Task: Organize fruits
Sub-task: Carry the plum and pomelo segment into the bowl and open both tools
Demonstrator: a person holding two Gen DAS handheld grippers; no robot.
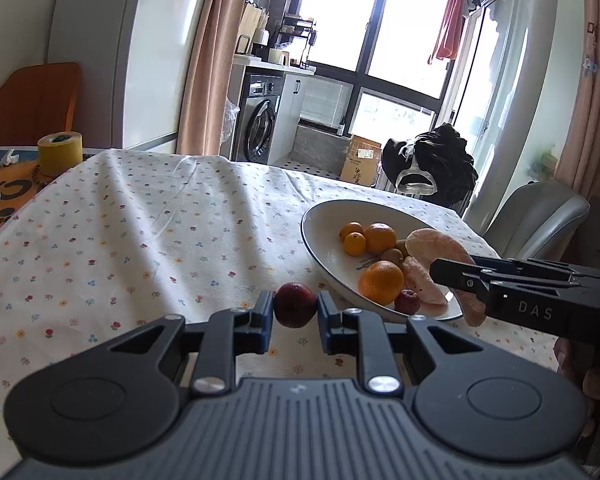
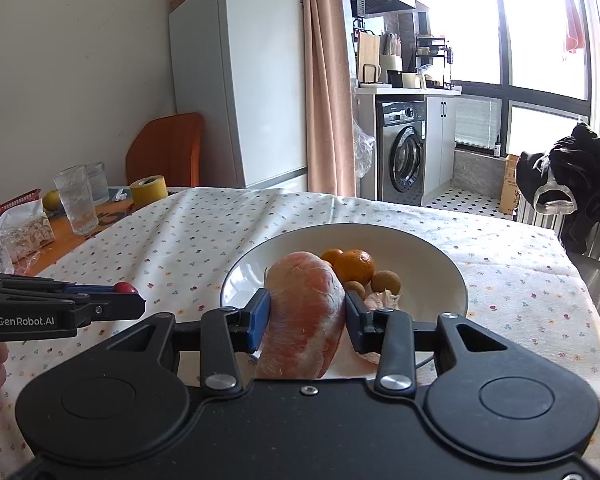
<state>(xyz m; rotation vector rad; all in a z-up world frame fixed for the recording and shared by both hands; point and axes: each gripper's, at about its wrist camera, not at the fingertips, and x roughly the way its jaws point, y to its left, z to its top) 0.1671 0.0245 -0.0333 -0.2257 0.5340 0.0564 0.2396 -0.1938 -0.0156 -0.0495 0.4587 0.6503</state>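
Pomelo segment (image 2: 304, 312) held lengthwise along right gripper (image 2: 306, 312), over plate (image 2: 440, 264)

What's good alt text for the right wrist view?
The right gripper clamps a peeled pomelo segment over a white bowl holding oranges on a floral tablecloth. At left, the left gripper holds a small red fruit.

The table is covered in a soft, wrinkled floral cloth (image 1: 148, 216), the plate (image 2: 432, 264) looks like glossy glazed ceramic, and matt black plastic with shiny metal rivets is seen on the left gripper (image 1: 295, 310).
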